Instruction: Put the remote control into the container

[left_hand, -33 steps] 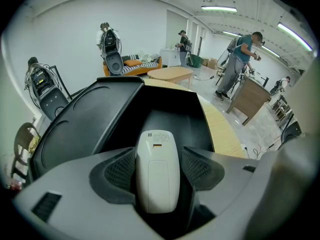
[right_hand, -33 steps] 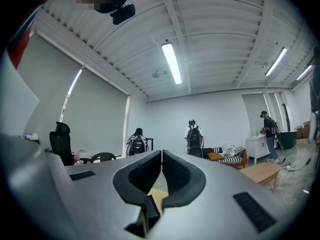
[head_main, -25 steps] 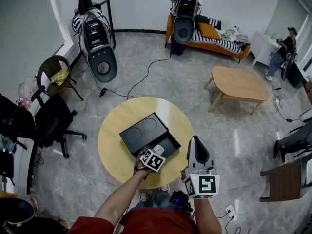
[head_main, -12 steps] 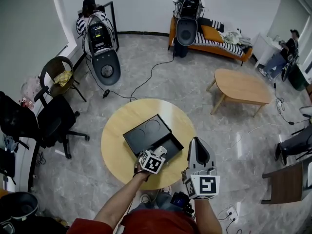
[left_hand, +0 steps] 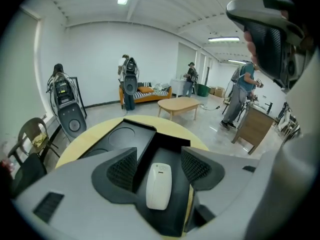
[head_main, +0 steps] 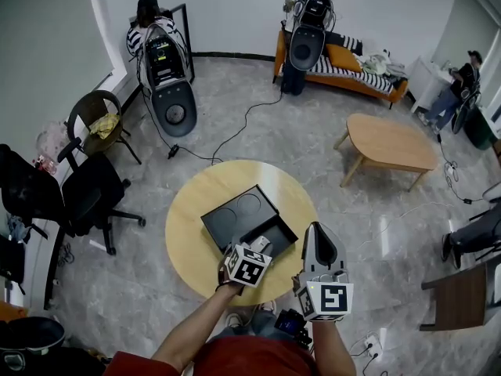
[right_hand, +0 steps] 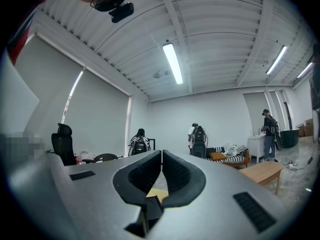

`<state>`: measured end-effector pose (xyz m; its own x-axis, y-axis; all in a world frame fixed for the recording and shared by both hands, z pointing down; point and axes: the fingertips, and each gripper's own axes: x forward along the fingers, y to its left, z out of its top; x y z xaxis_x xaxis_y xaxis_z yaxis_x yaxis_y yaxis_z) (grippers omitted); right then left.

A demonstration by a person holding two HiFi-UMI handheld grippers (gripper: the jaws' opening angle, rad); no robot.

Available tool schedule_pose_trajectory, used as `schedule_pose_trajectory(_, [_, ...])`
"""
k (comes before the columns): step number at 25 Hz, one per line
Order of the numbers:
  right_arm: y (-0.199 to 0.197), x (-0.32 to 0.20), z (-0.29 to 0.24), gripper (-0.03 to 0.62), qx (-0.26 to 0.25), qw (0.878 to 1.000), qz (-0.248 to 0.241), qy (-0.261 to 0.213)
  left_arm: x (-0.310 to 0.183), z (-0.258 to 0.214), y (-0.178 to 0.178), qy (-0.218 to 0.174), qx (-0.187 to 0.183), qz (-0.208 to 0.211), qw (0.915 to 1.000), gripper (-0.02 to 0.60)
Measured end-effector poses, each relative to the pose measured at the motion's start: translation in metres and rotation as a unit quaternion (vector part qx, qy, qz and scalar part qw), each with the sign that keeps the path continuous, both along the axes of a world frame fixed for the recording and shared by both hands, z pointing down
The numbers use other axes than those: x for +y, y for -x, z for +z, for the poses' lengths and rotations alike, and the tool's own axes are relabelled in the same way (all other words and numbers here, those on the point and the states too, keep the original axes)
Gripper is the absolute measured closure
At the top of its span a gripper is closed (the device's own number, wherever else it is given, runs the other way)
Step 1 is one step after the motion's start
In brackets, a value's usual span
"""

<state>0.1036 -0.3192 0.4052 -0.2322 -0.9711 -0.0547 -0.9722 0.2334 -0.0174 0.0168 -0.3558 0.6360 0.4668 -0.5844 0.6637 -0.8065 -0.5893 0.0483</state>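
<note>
The remote control (left_hand: 159,185) lies in the container's (head_main: 235,219) 5 o'clock compartment on the round counter (head_main: 184,233), untouched between the left gripper's (left_hand: 160,160) parted jaws. The right gripper (right_hand: 161,159), jaws together and empty, hangs off the counter's 5 o'clock edge. An office chair (head_main: 86,194) stands at 9 o'clock.

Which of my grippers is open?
The left gripper: its jaws stand apart, with the white remote in the black container between them. The right gripper has its jaws together.
</note>
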Motion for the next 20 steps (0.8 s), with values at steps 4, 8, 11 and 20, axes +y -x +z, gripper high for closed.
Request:
schedule_pose_trajectory(4, [-0.002,0.002,-0.001,0.571,0.000,1.000,0.002,-0.001,0.002,-0.036,0.003,-0.046,0.026,-0.020,0.9984,0.305])
schedule_pose_trajectory(8, [0.002,0.004,-0.003,0.571,0.001,1.000,0.006,-0.001,0.002,-0.072,0.012,-0.102,0.055,-0.040,0.9925,0.306])
schedule_pose_trajectory(11, [0.006,0.003,-0.001,0.571,-0.001,1.000,0.006,-0.001,0.001,-0.096,0.020,-0.139,0.075,-0.051,0.9860,0.305])
schedule_pose_trajectory(20, [0.014,0.000,0.000,0.571,0.000,1.000,0.000,-0.002,0.008,-0.173,0.041,-0.236,0.122,-0.073,0.9614,0.307])
